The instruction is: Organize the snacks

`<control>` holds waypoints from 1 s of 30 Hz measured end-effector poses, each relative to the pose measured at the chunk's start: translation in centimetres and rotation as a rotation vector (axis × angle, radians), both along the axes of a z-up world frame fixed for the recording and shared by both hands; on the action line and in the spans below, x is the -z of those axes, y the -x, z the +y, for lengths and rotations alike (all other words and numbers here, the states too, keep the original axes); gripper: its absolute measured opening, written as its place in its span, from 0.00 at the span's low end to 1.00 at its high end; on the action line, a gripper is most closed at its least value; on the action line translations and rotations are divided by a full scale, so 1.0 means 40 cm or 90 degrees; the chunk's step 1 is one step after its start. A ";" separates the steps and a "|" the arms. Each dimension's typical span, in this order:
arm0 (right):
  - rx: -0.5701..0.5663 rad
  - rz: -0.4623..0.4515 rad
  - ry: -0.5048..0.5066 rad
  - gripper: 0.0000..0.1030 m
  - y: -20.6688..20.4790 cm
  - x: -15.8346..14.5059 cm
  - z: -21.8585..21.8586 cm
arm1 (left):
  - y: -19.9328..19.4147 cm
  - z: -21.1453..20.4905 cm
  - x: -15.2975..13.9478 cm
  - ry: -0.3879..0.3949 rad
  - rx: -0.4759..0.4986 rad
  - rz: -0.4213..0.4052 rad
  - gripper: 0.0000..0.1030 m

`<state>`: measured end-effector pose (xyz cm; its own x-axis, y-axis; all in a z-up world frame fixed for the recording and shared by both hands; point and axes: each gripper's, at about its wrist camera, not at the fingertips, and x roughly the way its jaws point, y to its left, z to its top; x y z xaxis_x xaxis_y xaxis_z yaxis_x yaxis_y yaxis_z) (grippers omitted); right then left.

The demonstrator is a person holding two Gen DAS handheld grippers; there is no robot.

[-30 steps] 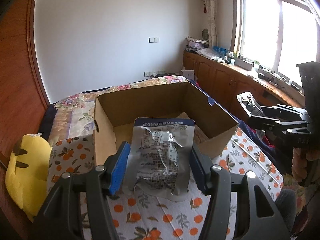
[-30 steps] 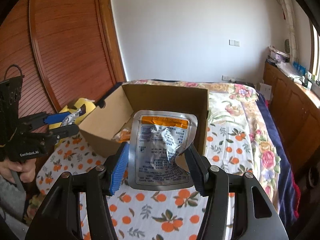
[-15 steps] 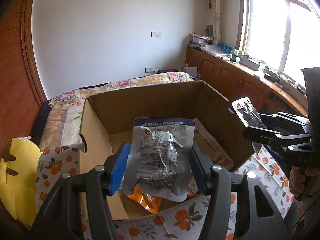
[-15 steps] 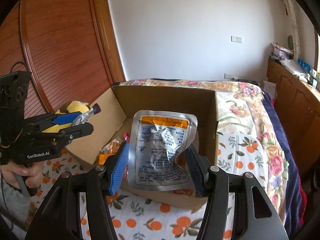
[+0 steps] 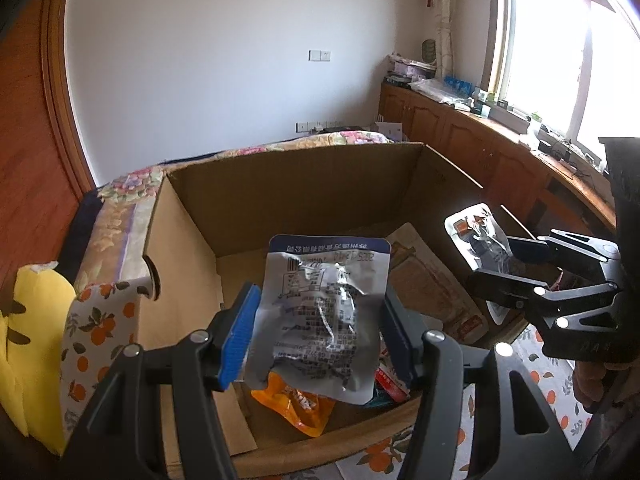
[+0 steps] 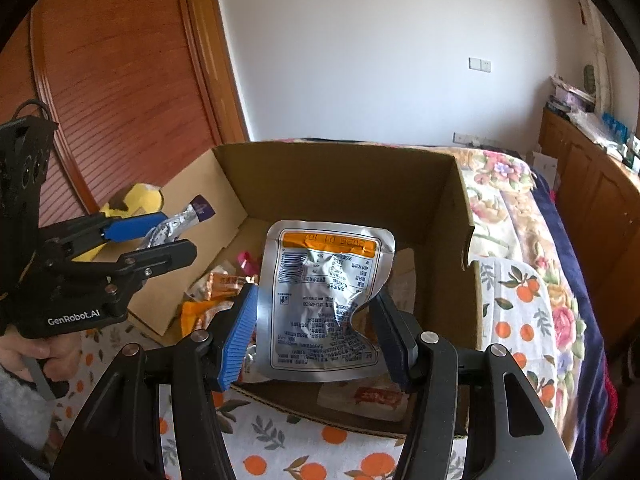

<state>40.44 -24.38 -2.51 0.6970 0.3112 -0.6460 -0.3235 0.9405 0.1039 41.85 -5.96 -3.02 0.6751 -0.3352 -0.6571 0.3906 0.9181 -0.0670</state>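
Observation:
An open cardboard box (image 5: 288,184) (image 6: 448,208) stands on the bed with several snack packets inside. My left gripper (image 5: 316,336) is shut on a silver pouch with a blue top band (image 5: 324,312) and holds it above the box's near left part. It also shows in the right wrist view (image 6: 152,240). My right gripper (image 6: 316,332) is shut on a silver pouch with an orange band (image 6: 324,304) and holds it over the box's near right edge. It also shows in the left wrist view (image 5: 504,264).
An orange packet (image 5: 292,404) and other packets (image 6: 224,284) lie on the box floor. A yellow plush toy (image 5: 32,340) sits left of the box. The bed has an orange-print sheet (image 6: 520,312). Wooden cabinets (image 5: 480,148) line the right wall under the window.
Both grippers have moved forward with their pouches, from in front of the box to over its open top. The box now fills more of both views.

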 end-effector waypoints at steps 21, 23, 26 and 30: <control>0.030 -0.053 -0.008 0.67 0.109 -0.115 -0.006 | 0.141 0.025 -0.128 -0.020 -0.031 -0.074 0.67; 0.036 -0.062 -0.009 0.67 0.141 -0.134 -0.007 | 0.173 0.031 -0.142 -0.023 -0.037 -0.084 0.67; 0.042 -0.073 -0.009 0.67 0.189 -0.154 -0.006 | 0.221 0.033 -0.159 -0.024 -0.045 -0.092 0.67; 0.045 -0.093 -0.011 0.68 0.271 -0.179 0.000 | 0.302 0.037 -0.184 -0.022 -0.050 -0.108 0.68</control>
